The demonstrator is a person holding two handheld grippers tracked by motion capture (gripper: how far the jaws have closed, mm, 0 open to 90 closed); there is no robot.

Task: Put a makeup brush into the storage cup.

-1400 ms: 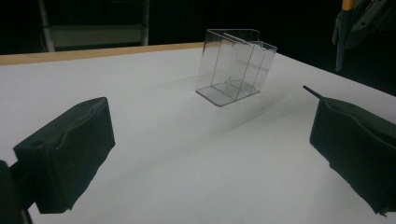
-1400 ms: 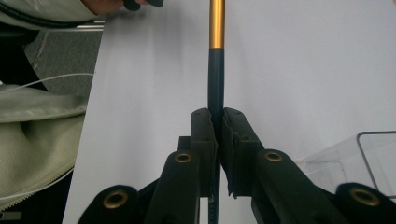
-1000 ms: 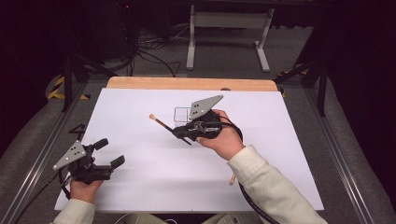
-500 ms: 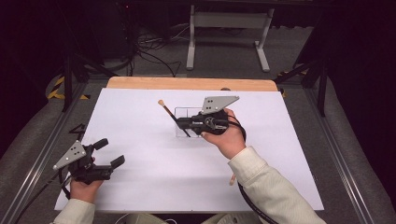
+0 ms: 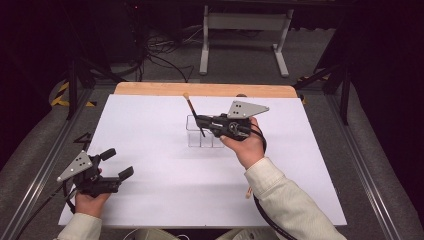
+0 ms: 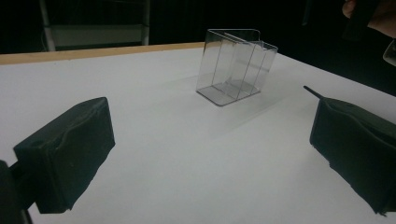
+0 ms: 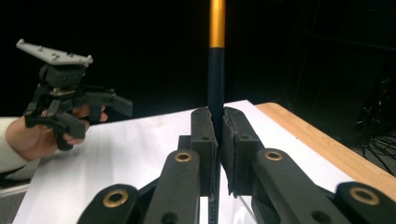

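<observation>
Since 1 s ago the right gripper has carried the brush up and away from the person, from left of the clear organizer to directly over it, and the brush has swung from lying low and pointing left to standing steeper, tip toward the far edge; left gripper hasn't budged. Now: right gripper jaws pressed together on the brush's dark handle, seen head-on in the right gripper view, handle pinched between the two pads, gold ferrule band above. In the high view the brush's lower end sits over the clear organizer, looks to be at or in its left compartment, can't confirm which or whether it touches bottom. Pale brush tip is up near the wooden back strip of the counter. Organizer stands upright on the white sheet around mid-counter, slightly far of centre; left gripper view shows it as a clear box with internal dividers, nothing visible inside from that angle. Left gripper is spread wide, jaws well apart, nothing between them, held in the left hand at the near left corner of the sheet, well apart from the organizer. Right hand wraps the right gripper body just right of the organizer; cable trails down along the sleeve.
</observation>
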